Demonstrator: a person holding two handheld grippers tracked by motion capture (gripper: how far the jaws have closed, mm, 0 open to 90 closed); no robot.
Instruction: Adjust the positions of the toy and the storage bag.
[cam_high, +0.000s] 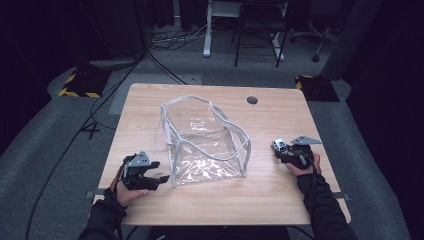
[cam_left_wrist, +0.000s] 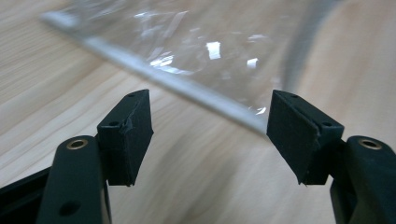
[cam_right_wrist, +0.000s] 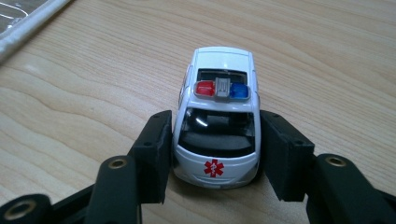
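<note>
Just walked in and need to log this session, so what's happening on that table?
A person works two handheld claws at a wooden table. The right claw is shut on a white toy ambulance standing on the tabletop. The left claw is open with nothing between its pads, just short of the clear plastic bag standing open mid-table.

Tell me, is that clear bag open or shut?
Open: the bag's white-trimmed mouth gapes upward, and nothing shows inside it.
</note>
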